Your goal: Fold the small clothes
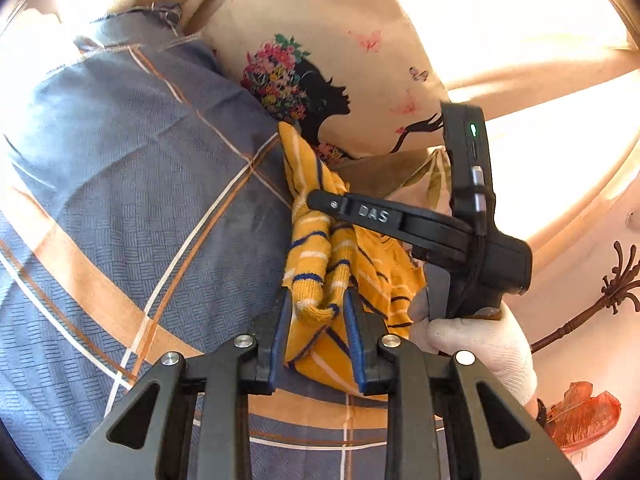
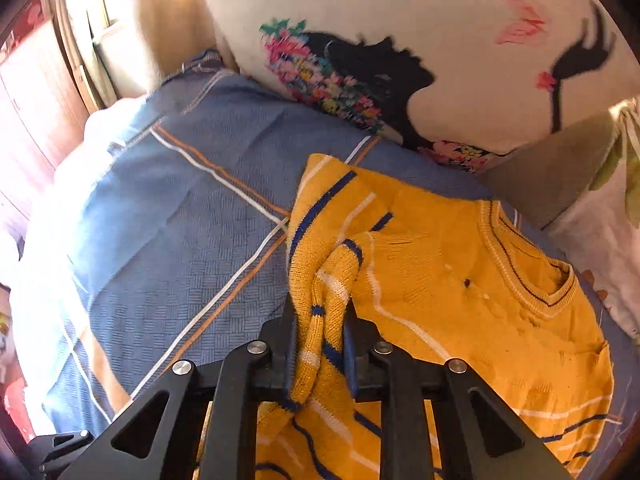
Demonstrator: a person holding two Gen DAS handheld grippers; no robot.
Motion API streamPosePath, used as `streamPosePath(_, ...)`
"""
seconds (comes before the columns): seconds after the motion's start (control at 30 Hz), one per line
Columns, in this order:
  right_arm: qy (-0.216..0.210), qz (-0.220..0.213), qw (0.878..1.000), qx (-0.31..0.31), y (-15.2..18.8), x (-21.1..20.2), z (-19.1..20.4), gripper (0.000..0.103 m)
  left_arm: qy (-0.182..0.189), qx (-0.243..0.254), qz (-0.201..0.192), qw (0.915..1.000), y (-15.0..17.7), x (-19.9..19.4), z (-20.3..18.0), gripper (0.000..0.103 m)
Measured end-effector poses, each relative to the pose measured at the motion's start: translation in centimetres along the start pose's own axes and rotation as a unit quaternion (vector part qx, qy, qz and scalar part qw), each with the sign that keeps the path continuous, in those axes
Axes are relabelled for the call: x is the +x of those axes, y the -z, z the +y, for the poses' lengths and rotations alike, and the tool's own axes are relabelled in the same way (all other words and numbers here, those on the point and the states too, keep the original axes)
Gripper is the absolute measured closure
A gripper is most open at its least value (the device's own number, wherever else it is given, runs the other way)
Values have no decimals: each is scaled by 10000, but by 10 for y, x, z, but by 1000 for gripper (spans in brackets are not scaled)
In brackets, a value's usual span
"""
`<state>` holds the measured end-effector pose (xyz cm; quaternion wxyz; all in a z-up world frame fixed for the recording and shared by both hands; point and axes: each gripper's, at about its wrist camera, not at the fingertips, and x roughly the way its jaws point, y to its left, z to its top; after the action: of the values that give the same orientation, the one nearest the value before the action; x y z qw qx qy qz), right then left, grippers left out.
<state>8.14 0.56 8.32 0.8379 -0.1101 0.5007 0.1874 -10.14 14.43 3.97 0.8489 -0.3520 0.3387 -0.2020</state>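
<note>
The left gripper (image 1: 316, 312) is clamped on a bunched fold of the yellow striped sweater (image 1: 316, 268), the knit pinched between its blue-padded fingers (image 1: 280, 332). The right gripper (image 2: 320, 320) is likewise closed on a gathered ridge of the same sweater (image 2: 460, 280), with the fabric rising up between its two fingers.

From the left wrist view, the right gripper (image 1: 320, 200) reaches in from the right, its tip buried in the yellow knit just above the left gripper's hold, so the two grips sit close together on the raised cloth. A white-gloved hand (image 1: 480, 340) grasps its handle.

There is one sweater, two grippers and one gloved hand in sight.

The sweater lies on a blue checked bedsheet (image 2: 180, 220) with white and orange lines. Behind it leans a cream pillow (image 2: 460, 40) printed with a black silhouette of a woman with flowers in her hair.

Only the right wrist view shows the sweater's ribbed V-neck collar (image 2: 532, 280) and its body spread flat to the right. Only the left wrist view shows the gloved hand.
</note>
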Motion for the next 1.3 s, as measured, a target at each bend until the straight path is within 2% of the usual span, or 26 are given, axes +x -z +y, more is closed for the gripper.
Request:
streamPosePath(0.07, -267, -268, 9988, 320, 4, -24, -24, 84, -44, 122, -137, 9998, 0, -12, -12, 76)
streamPosePath(0.13, -420, -550, 9954, 657, 13, -51, -52, 84, -93, 211, -187, 9996, 1, -17, -22, 70)
streamPosePath(0.3, -552, -1098, 9787, 1642, 56, -108, -141, 84, -112, 352, 141, 9992, 9, 3, -44, 69)
streamPosePath(0.43, -497, -1223, 9599, 2473, 116, -131, -217, 84, -61, 544, 494, 9973, 21, 34, -66, 69)
streamPosePath(0.53, -528, -1006, 9471, 3002, 163, -125, -263, 84, -17, 735, 771, 9943, 32, 59, -88, 69)
streamPosePath(0.63, -687, -869, 9373, 3305, 196, -112, -284, 84, -42, 898, 1065, 9902, 40, 82, -110, 69)
streamPosePath(0.77, -739, -964, 9384, 3234, 206, -115, -285, 84, -108, 1170, 1278, 9848, 50, 105, -134, 69)
streamPosePath(0.87, -625, -952, 9438, 3103, 199, -114, -288, 84, -137, 1400, 1489, 9788, 57, 127, -149, 57)
streamPosePath(0.93, -432, -919, 9499, 2955, 196, -110, -286, 84, -291, 1652, 1842, 9685, 66, 149, -155, 52)
streamPosePath(0.97, -291, -882, 9534, 2870, 193, -108, -284, 79, -486, 1786, 2027, 9616, 70, 158, -157, 52)
streamPosePath(1.0, -164, -857, 9555, 2819, 191, -107, -284, 71, -660, 1897, 2132, 9561, 72, 163, -158, 52)
streamPosePath(1.07, -19, -838, 9545, 2862, 194, -112, -292, 61, -649, 2103, 2085, 9529, 69, 158, -165, 52)
streamPosePath(1.13, -40, -987, 9476, 3038, 201, -123, -302, 53, -576, 2255, 1781, 9561, 56, 146, -171, 51)
streamPosePath(1.17, -43, -1080, 9445, 3103, 205, -128, -307, 43, -511, 2263, 1623, 9591, 48, 142, -171, 50)
streamPosePath(1.2, -132, -1182, 9420, 3138, 208, -132, -312, 32, -496, 2231, 1500, 9619, 39, 140, -169, 42)
streamPosePath(1.23, -293, -1263, 9396, 3166, 210, -132, -317, 28, -534, 2152, 1392, 9651, 30, 142, -166, 32)
streamPosePath(1.3, -688, -1354, 9311, 3317, 212, -126, -326, 26, -500, 1929, 1236, 9721, 15, 152, -155, 25)
